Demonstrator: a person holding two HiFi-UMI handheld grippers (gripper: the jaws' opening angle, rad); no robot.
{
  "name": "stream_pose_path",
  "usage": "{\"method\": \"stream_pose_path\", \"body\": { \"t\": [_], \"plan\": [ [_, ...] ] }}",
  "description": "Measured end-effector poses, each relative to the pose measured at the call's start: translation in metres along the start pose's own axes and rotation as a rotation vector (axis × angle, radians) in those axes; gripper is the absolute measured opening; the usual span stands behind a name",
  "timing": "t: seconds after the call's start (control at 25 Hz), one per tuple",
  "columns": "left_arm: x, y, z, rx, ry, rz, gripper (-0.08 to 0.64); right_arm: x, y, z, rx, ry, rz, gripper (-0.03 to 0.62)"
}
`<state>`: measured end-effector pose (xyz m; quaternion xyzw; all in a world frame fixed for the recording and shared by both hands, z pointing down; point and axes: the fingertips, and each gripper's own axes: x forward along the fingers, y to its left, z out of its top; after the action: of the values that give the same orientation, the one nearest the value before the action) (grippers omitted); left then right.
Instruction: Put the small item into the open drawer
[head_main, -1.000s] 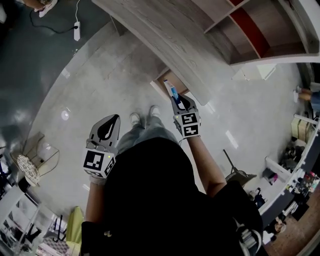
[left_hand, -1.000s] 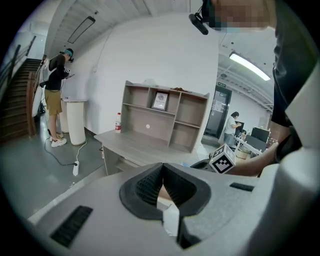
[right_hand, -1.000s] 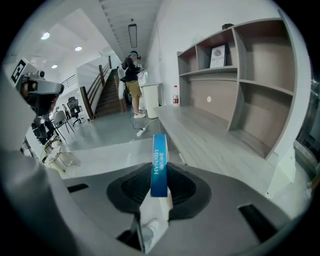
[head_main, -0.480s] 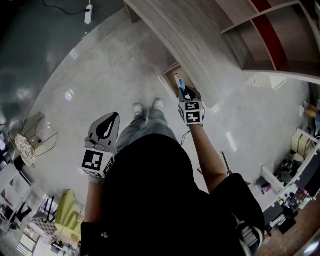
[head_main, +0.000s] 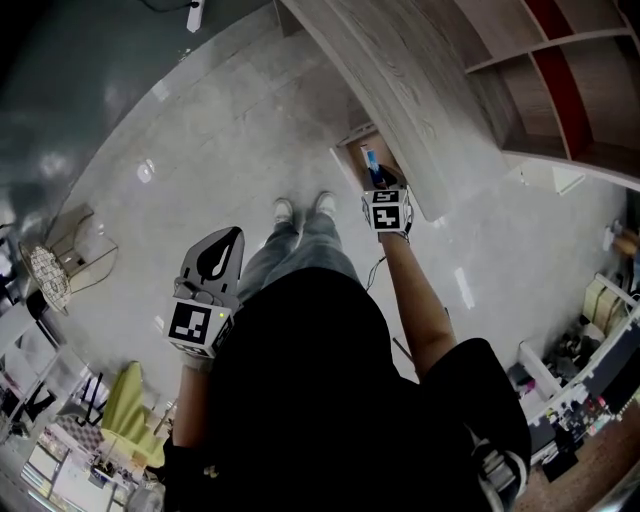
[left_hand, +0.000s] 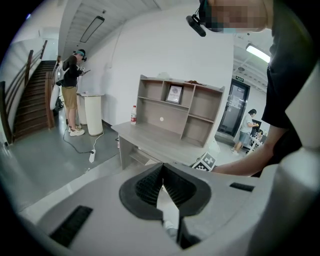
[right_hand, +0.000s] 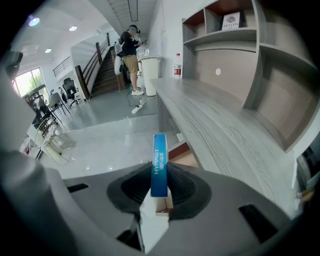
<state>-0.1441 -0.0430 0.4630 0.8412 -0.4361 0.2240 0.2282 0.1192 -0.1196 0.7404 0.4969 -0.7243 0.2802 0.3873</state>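
Note:
A slim blue box (right_hand: 159, 162) stands upright between the jaws of my right gripper (right_hand: 160, 172), which is shut on it. In the head view this right gripper (head_main: 378, 180) holds the blue box (head_main: 371, 162) over the open drawer (head_main: 357, 148) under the edge of the grey wooden desk (head_main: 400, 90). The drawer's brown inside (right_hand: 189, 156) shows just past the box. My left gripper (head_main: 232, 237) hangs at my left side over the floor, shut with nothing in it. In its own view the left gripper (left_hand: 162, 167) faces the desk (left_hand: 160, 140) from a distance.
A shelf unit (left_hand: 180, 112) with a bottle (left_hand: 133, 115) beside it stands on the desk. A power strip (head_main: 195, 12) and cable lie on the floor at the back left. A wire chair (head_main: 60, 265) stands at the left. A person (left_hand: 70, 85) stands by a white bin.
My right gripper has carried the blue box forward, closer to the desk edge and over the open drawer. The left gripper has stayed at my side.

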Motion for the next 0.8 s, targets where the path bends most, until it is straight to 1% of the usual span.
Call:
{"method": "stream_pose_path", "body": {
  "t": [0.12, 0.24, 0.44, 0.68, 0.8],
  "plan": [
    [-0.001, 0.0, -0.003, -0.002, 0.005, 0.003, 0.003, 0.012, -0.002, -0.007, 0.006, 0.022, -0.011, 0.098],
    [-0.002, 0.002, -0.003, -0.003, 0.006, 0.008, 0.003, 0.019, -0.004, -0.006, -0.005, 0.034, -0.019, 0.098],
    [-0.001, 0.001, -0.009, -0.021, 0.031, 0.012, 0.003, 0.029, -0.007, -0.008, -0.017, 0.054, -0.022, 0.098],
    [0.0, 0.001, -0.006, -0.006, 0.014, 0.003, 0.003, 0.036, -0.008, -0.009, 0.0, 0.06, -0.031, 0.1],
    [0.0, 0.002, -0.005, -0.024, 0.015, 0.008, 0.003, 0.035, -0.007, -0.006, -0.005, 0.06, -0.032, 0.101]
  ]
}}
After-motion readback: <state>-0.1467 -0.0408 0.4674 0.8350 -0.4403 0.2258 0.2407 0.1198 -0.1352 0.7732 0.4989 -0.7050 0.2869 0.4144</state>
